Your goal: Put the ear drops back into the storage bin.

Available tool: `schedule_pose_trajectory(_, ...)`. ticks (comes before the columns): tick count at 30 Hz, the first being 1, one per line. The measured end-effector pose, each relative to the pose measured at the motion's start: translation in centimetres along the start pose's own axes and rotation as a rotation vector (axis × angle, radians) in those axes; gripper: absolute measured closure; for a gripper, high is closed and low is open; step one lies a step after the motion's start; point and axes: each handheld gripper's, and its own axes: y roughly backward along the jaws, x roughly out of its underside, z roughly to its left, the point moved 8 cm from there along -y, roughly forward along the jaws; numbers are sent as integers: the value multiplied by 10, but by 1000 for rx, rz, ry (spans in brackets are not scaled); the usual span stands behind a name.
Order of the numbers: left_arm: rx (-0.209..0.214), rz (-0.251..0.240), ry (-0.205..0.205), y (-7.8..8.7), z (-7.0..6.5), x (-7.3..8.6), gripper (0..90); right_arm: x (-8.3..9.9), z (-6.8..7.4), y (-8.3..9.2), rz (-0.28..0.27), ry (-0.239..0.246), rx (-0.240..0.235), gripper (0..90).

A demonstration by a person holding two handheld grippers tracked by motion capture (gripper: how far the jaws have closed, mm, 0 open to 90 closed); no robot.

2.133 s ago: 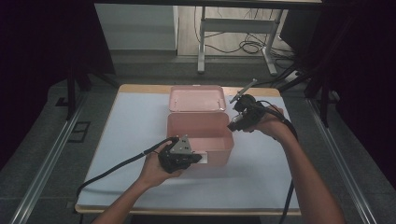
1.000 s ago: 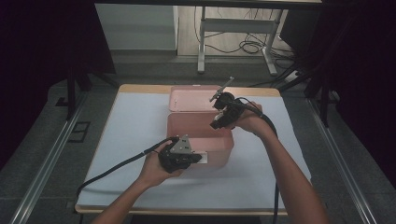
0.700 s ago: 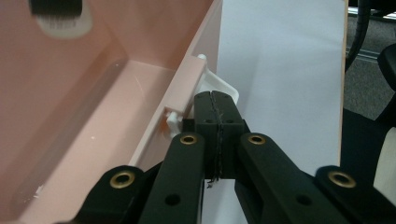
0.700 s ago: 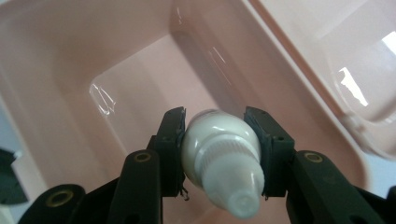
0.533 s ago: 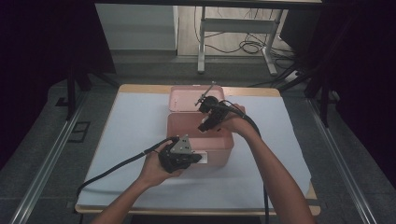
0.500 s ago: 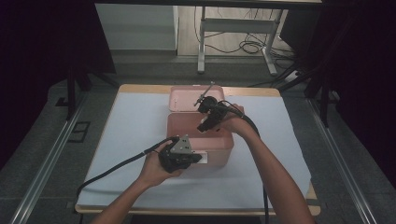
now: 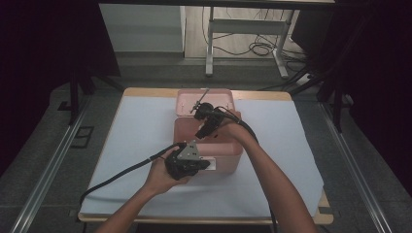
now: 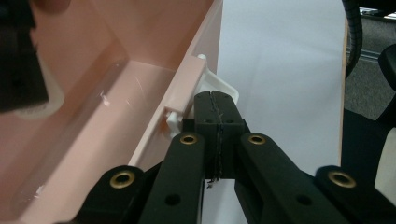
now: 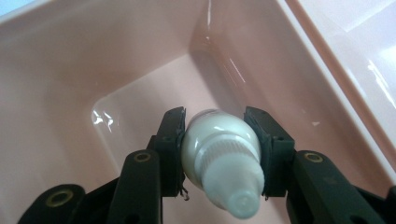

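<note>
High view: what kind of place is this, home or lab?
Most likely a lab or recording bay, not a home: a table under a white sheet, dark curtains at both sides, floor rails, and a metal desk frame with loose cables behind.

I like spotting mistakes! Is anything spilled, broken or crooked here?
Nothing stands out. The pink box sits straight on the white mat, dry and whole inside. The right hand-held gripper holds a capped white bottle over it; the left hand-held gripper pinches the box's white latch.
</note>
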Motion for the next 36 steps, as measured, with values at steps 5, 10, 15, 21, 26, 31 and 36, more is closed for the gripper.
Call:
schedule_pose_trajectory(5, -1, -3, 1, 0, 0, 0, 900, -8, 4, -14, 16, 23, -10, 599)
schedule_pose_trajectory(10, 3, -5, 2, 0, 0, 0, 900, -11, 4, -27, 40, 41, -12, 599)
schedule_pose_trajectory(15, 3, -3, 1, 0, 0, 0, 900, -14, 7, -39, 48, 33, -23, 599)
schedule_pose_trajectory(21, 1, 5, -12, 1, 0, 1, 900, -15, 7, -52, 63, 49, -21, 598)
schedule_pose_trajectory(26, 1, 5, -13, 1, 0, 1, 900, -16, 8, -59, 69, 40, -13, 598)
schedule_pose_trajectory(31, 0, 0, -12, 0, 0, 1, 900, -15, 6, -67, 80, 60, -6, 597)
schedule_pose_trajectory(36, -1, -2, -11, 0, 0, 1, 900, -16, 7, -75, 91, 70, -4, 597)
